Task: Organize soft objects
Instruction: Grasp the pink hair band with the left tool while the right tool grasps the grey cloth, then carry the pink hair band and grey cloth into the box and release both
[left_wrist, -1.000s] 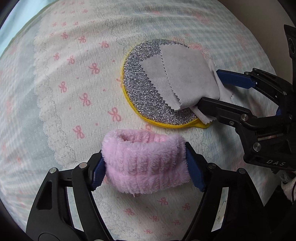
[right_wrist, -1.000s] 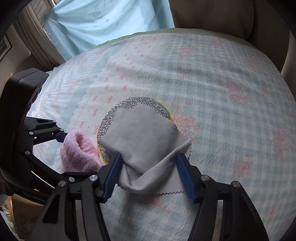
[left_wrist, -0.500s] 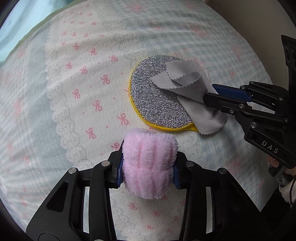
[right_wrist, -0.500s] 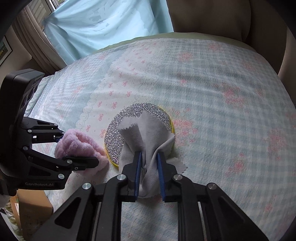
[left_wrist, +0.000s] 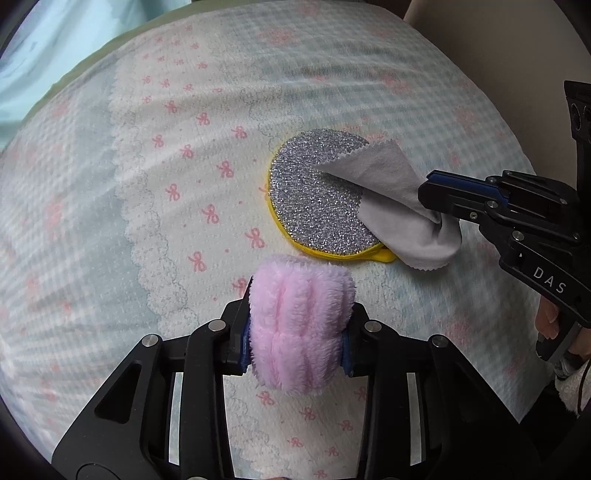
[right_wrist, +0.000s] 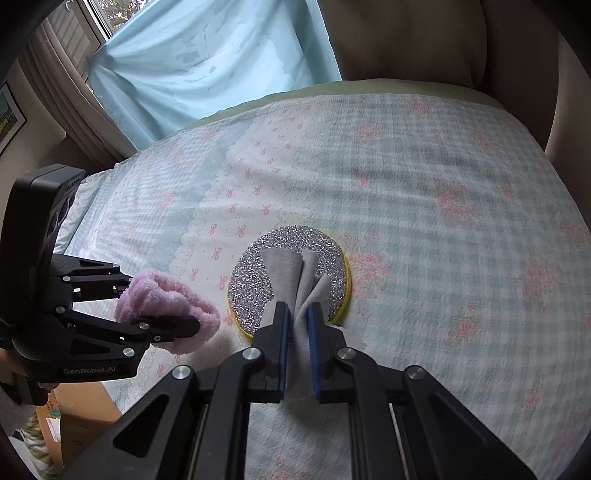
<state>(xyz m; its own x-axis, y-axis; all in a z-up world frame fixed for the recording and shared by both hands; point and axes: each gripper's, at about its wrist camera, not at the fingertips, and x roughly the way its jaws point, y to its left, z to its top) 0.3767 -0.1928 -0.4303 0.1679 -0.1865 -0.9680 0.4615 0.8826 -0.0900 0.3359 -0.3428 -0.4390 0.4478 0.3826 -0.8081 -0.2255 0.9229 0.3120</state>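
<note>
My left gripper (left_wrist: 297, 328) is shut on a fluffy pink band (left_wrist: 300, 325), squeezed between its blue pads above the bed; it also shows in the right wrist view (right_wrist: 168, 304). My right gripper (right_wrist: 297, 325) is shut on a grey cloth (right_wrist: 295, 284) with pinked edges; it also shows in the left wrist view (left_wrist: 391, 192). The cloth's free corner trails over a round silver glitter pad with a yellow rim (left_wrist: 317, 199), which lies flat on the bed (right_wrist: 258, 273). The right gripper (left_wrist: 439, 208) sits at the pad's right edge.
The bed is covered by a pale blue checked sheet with pink bows (left_wrist: 166, 192). A light blue curtain (right_wrist: 207, 62) hangs beyond the far edge. A beige cushion (right_wrist: 406, 40) stands at the back right. A cardboard box (right_wrist: 77, 410) sits beside the bed, lower left.
Both grippers closed from open: left on the pink band, right on the grey cloth. Both then lifted, the cloth bunching and peeling off the glitter pad.
</note>
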